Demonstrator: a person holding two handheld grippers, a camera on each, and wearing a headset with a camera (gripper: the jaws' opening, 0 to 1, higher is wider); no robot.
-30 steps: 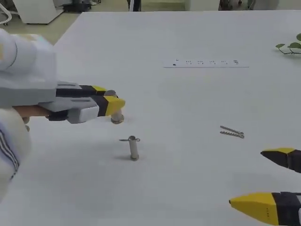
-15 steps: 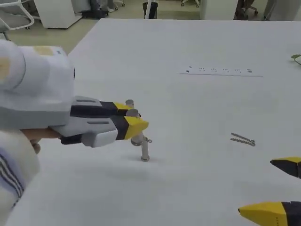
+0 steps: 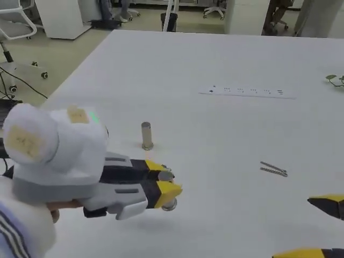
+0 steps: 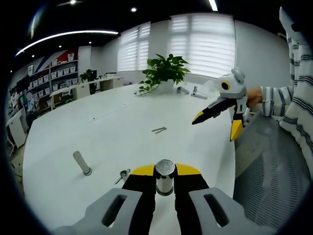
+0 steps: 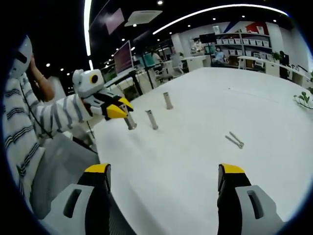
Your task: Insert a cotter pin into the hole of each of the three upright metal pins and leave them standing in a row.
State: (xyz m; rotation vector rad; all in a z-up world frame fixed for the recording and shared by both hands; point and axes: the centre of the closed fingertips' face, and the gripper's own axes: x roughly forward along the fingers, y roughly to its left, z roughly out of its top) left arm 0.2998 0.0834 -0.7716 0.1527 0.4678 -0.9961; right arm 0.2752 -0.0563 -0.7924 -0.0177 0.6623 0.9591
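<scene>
White table [image 3: 226, 59], left gripper [image 3: 167, 181] clamping metal pin [image 3: 169, 203], cotter pins [image 3: 273, 169] well apart.

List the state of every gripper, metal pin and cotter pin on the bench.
Left gripper: shut on the held metal pin.
Held metal pin: upright between the jaws.
Middle metal pin: standing free.
Far metal pin: standing free.
Loose cotter pins: lying flat, unused.
Right gripper: open, empty.

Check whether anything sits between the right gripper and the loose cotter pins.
Nothing visible. The right gripper, jaws open, faces the cotter pins across bare table. The left gripper, shut on a metal pin, and the two other upright pins stand off to one side of that path.
</scene>
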